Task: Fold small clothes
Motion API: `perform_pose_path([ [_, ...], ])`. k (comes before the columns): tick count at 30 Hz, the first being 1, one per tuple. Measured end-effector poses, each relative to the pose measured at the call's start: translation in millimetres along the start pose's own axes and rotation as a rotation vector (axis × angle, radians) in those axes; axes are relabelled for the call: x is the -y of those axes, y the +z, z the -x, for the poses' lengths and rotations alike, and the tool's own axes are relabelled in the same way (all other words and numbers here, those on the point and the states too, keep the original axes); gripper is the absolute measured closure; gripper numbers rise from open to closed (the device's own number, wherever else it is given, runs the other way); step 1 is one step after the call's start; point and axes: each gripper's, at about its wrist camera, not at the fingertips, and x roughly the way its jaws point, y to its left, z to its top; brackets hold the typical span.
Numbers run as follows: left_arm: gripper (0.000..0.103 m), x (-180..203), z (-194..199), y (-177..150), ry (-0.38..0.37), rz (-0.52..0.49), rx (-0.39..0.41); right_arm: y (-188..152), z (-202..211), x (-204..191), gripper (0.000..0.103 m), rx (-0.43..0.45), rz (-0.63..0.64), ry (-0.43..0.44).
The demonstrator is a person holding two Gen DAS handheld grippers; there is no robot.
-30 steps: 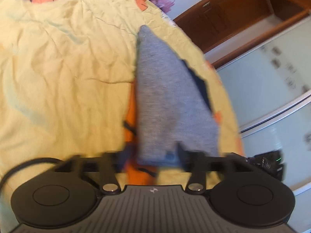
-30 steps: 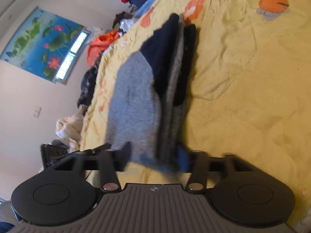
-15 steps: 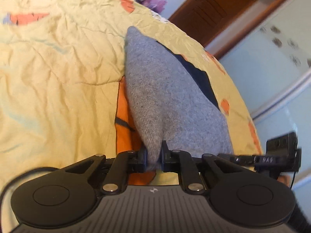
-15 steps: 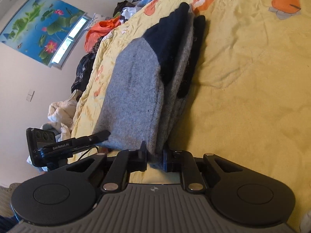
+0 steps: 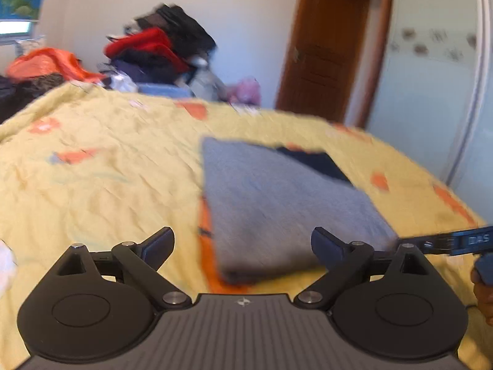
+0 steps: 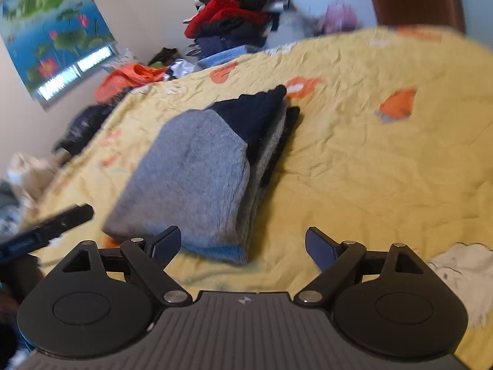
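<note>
**Folded grey garment lies free on the bed, both claws wide**

In the left wrist view, the left gripper (image 5: 243,248) stands with its jaws spread wide and still opening; its dark blue pads do not press on anything. The folded grey knit garment with a navy panel (image 5: 277,203) lies flat on the wrinkled yellow bedspread with orange motifs (image 5: 101,191), at centre frame just above the claw, its near edge showing between the two fingertips without touching them. The picture is blurred.

In the right wrist view, the right gripper (image 6: 243,248) is likewise wide and opening, gripping nothing. The garment (image 6: 191,178) sits in the centre-left of the frame, its light blue hem just above the left fingertip. A heap of red and dark clothes (image 6: 234,18) stands beyond the bed, at upper centre.
</note>
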Motion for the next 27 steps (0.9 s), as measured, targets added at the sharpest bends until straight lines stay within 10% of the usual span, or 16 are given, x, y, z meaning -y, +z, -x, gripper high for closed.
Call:
perform_pose_path([
  [6, 0.005, 32, -37, -20, 0.24, -0.115, -0.152, -32, -25, -35, 0.0, 0.019, 0.084, -0.244],
  [9, 0.0, 21, -38, -21, 0.221, -0.048, -0.165, -41, -35, -47, 0.0, 0.038, 0.17, -0.364],
  [27, 0.0, 21, -38, -21, 0.228, -0.051, -0.166, -40, -47, -52, 0.0, 0.069, 0.075, -0.434],
])
